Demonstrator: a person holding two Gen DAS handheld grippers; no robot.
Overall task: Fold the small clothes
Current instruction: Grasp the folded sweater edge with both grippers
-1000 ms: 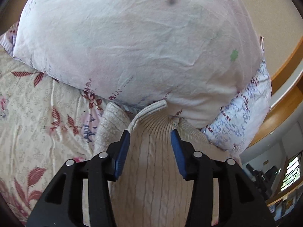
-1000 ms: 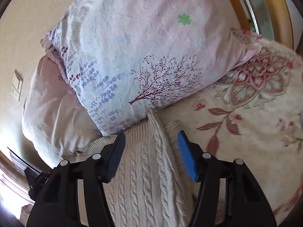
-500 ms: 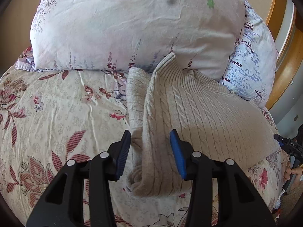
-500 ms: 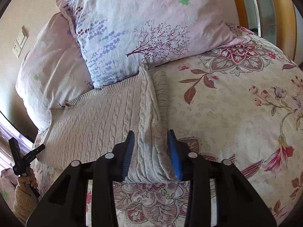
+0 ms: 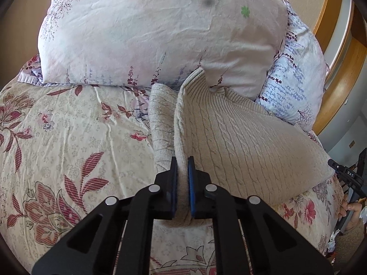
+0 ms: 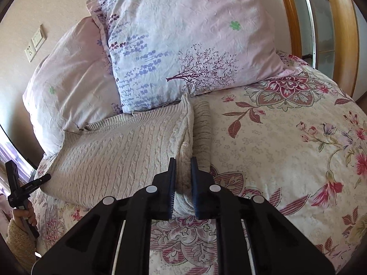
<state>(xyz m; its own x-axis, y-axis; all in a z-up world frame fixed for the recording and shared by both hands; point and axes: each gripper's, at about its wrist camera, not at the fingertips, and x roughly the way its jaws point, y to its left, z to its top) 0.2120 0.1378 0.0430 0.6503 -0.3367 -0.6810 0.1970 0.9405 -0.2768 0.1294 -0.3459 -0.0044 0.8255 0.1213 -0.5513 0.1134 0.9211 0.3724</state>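
Left gripper (image 5: 182, 163): your blue pads are pinched nearly together on a raised fold at one near corner of the cream cable-knit sweater (image 5: 240, 142). Right gripper (image 6: 183, 165): your pads are likewise squeezed onto the bunched knit at the sweater's (image 6: 114, 151) other near corner. You see the garment spread across the floral bedspread (image 5: 68, 126) of the bed, its ribbed far edge touching two pillows at the head end: a pale pink pillow (image 5: 149, 29) and a lavender-print pillow (image 6: 183, 41). A sleeve (image 5: 160, 123) lies just beside the body.
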